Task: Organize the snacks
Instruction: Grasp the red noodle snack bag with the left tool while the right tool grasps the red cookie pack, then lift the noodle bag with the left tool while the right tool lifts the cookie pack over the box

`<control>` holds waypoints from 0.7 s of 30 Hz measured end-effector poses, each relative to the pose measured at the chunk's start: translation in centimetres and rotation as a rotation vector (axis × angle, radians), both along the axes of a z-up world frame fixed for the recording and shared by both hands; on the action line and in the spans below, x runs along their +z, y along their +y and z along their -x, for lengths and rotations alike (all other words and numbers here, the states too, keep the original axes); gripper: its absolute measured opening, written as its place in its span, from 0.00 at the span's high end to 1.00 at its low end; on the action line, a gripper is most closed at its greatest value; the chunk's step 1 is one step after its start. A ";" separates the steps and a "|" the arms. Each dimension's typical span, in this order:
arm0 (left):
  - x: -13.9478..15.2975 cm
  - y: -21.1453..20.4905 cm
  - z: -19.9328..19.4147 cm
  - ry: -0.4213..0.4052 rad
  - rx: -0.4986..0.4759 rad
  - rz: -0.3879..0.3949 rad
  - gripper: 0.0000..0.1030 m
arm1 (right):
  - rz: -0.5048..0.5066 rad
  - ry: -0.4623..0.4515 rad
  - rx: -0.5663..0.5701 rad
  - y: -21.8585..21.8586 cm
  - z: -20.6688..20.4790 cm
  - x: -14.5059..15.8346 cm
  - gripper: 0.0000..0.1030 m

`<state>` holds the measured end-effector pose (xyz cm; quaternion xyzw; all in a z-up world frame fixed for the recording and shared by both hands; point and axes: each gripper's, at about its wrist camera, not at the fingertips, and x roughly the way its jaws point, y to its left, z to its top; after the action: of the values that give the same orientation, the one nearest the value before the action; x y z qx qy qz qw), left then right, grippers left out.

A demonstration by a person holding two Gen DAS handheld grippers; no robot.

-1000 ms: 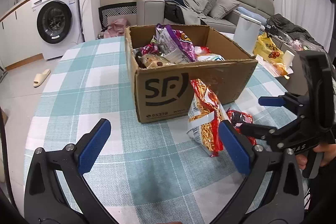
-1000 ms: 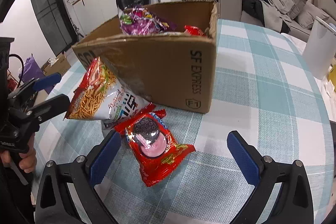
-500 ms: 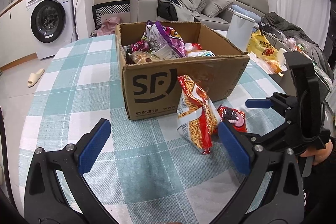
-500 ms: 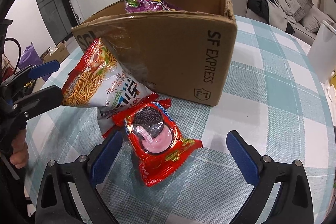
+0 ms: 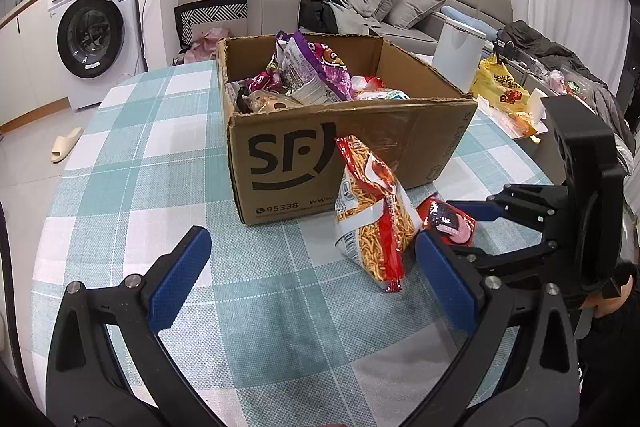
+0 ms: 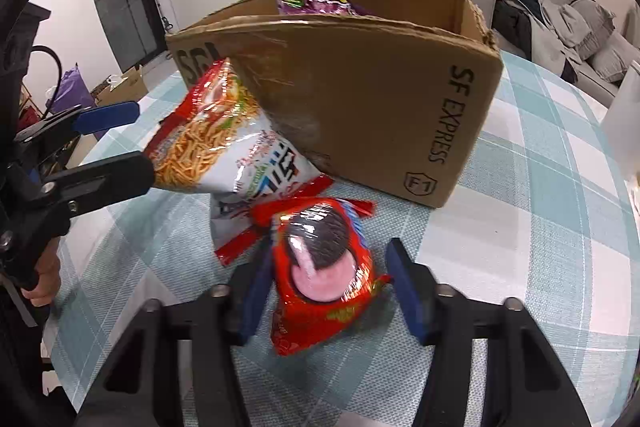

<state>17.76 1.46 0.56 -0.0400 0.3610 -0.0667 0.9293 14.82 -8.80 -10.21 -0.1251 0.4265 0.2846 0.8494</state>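
On the checked tablecloth [image 5: 168, 155], items run left to right as follows.

Left gripper [image 5: 308, 279]: blue-padded tongs spread wide, nothing between them, over bare teal-and-white woven cloth near the table's near edge.

Cardboard box [image 5: 288, 163]: brown corrugated carton printed "SF", open-topped, mid-table. Its contents are only partly visible: a purple crinkled bag [image 5: 316, 67] sticks up above the rim, and the packets below it are too jumbled to tell apart.

Noodle-snack bag [image 5: 372, 215]: glossy red and white pillow pack, propped tilted against the box's front wall, hiding part of the printed lettering.

Cookie packet [image 6: 320, 267]: shiny red wrapper with a dark round biscuit pictured, lying on the cloth just in front of the noodle bag, its far end touching that bag. In the left wrist view it is half hidden behind that gripper's right finger.

Right gripper [image 6: 324, 283]: jaws closing narrowly about the cookie packet; the left pad [image 6: 256, 287] touches the wrapper, the right pad stands just clear.

White bin [image 5: 460, 55] and yellow bag [image 5: 500, 87]: beyond the table's far right edge, details indistinct.
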 end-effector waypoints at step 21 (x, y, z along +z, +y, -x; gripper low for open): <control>-1.1 -2.2 -1.8 0.047 -0.015 0.039 0.01 | -0.019 -0.043 -0.032 -3.3 -0.2 2.3 0.56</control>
<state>19.53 -0.79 -0.53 -0.0567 0.3819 -0.0798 0.9190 15.02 -12.09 -7.90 -0.1163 0.4072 0.2725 0.8639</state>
